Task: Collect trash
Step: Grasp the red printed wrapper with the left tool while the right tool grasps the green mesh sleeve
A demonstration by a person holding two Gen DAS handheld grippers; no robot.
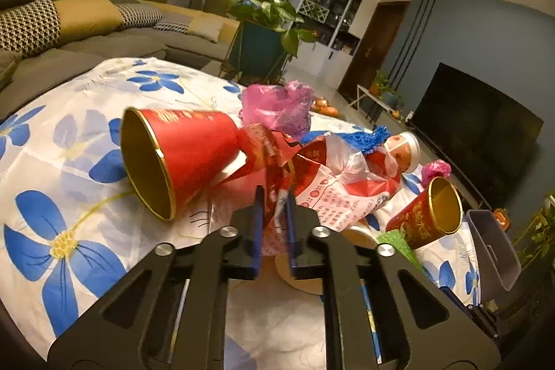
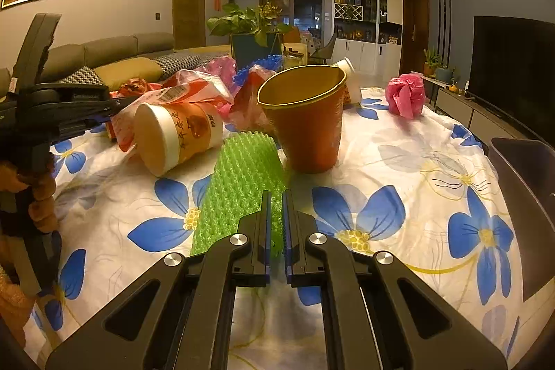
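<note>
Right wrist: green mesh [image 2: 242, 186] pinched between right gripper [image 2: 276, 224] jaws

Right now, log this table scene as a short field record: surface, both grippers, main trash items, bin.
surface: floral tablecloth, white with blue flowers
left gripper: shut on red-and-white plastic bag
right gripper: shut on green spiky mat
upright: red paper cup, gold inside
lying on side: large red cup; tan lidded cup
loose: pink crumpled bag
bin: grey bin at table's right edge
</note>
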